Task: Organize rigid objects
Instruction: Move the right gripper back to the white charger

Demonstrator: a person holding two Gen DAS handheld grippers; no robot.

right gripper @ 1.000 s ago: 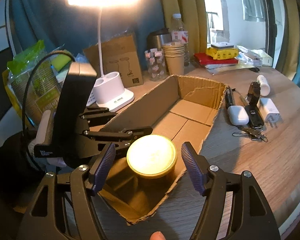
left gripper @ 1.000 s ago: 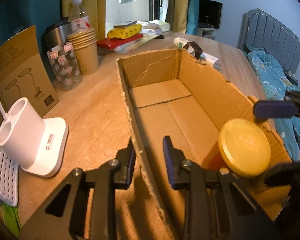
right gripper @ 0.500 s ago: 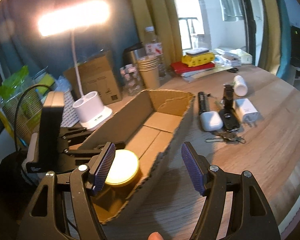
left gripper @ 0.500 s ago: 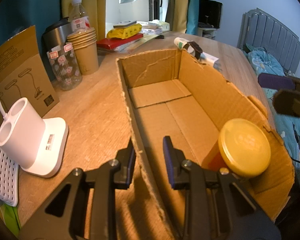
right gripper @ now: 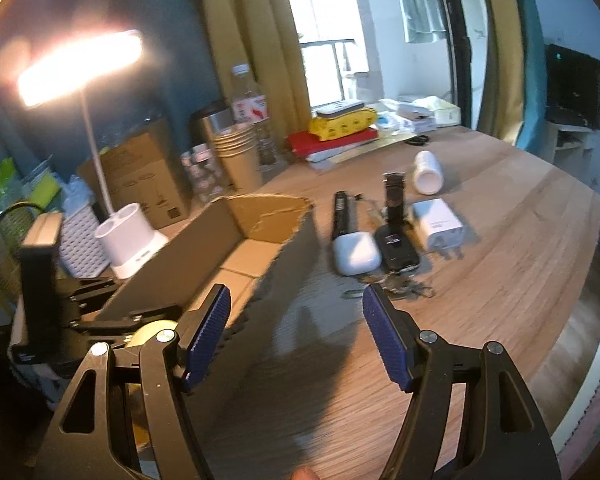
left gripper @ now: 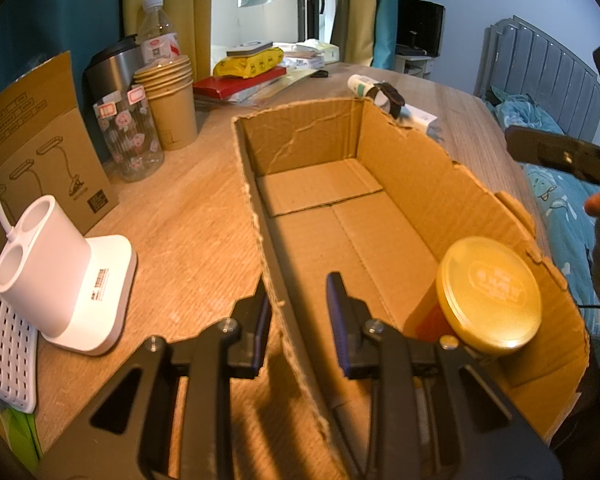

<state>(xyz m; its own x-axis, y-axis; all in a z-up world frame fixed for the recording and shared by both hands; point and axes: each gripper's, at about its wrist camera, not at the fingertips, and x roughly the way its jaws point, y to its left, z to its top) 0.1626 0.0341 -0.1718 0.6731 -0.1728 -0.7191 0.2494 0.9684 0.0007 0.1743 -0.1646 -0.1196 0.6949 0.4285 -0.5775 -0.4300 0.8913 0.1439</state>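
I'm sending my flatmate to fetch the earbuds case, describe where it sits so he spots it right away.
On the wooden table, look just right of the long cardboard box. The earbuds case lies leftmost in a small cluster, beside a black key fob. It is the only white, rounded, pebble-shaped thing there; the white charger is squarer.

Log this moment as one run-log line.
left tongs: shut on cardboard box wall | right tongs: open, empty, over table | yellow-lidded jar: inside box | earbud case, charger: outside

Up and left of your right jaws, the desk lamp [right gripper: 80, 66] blows out into glare, tinting everything orange. Daylight comes through the window [right gripper: 332, 28] ahead. Right view is motion-blurred; jaw shadows fall below. Fisheye edges bend and darken.
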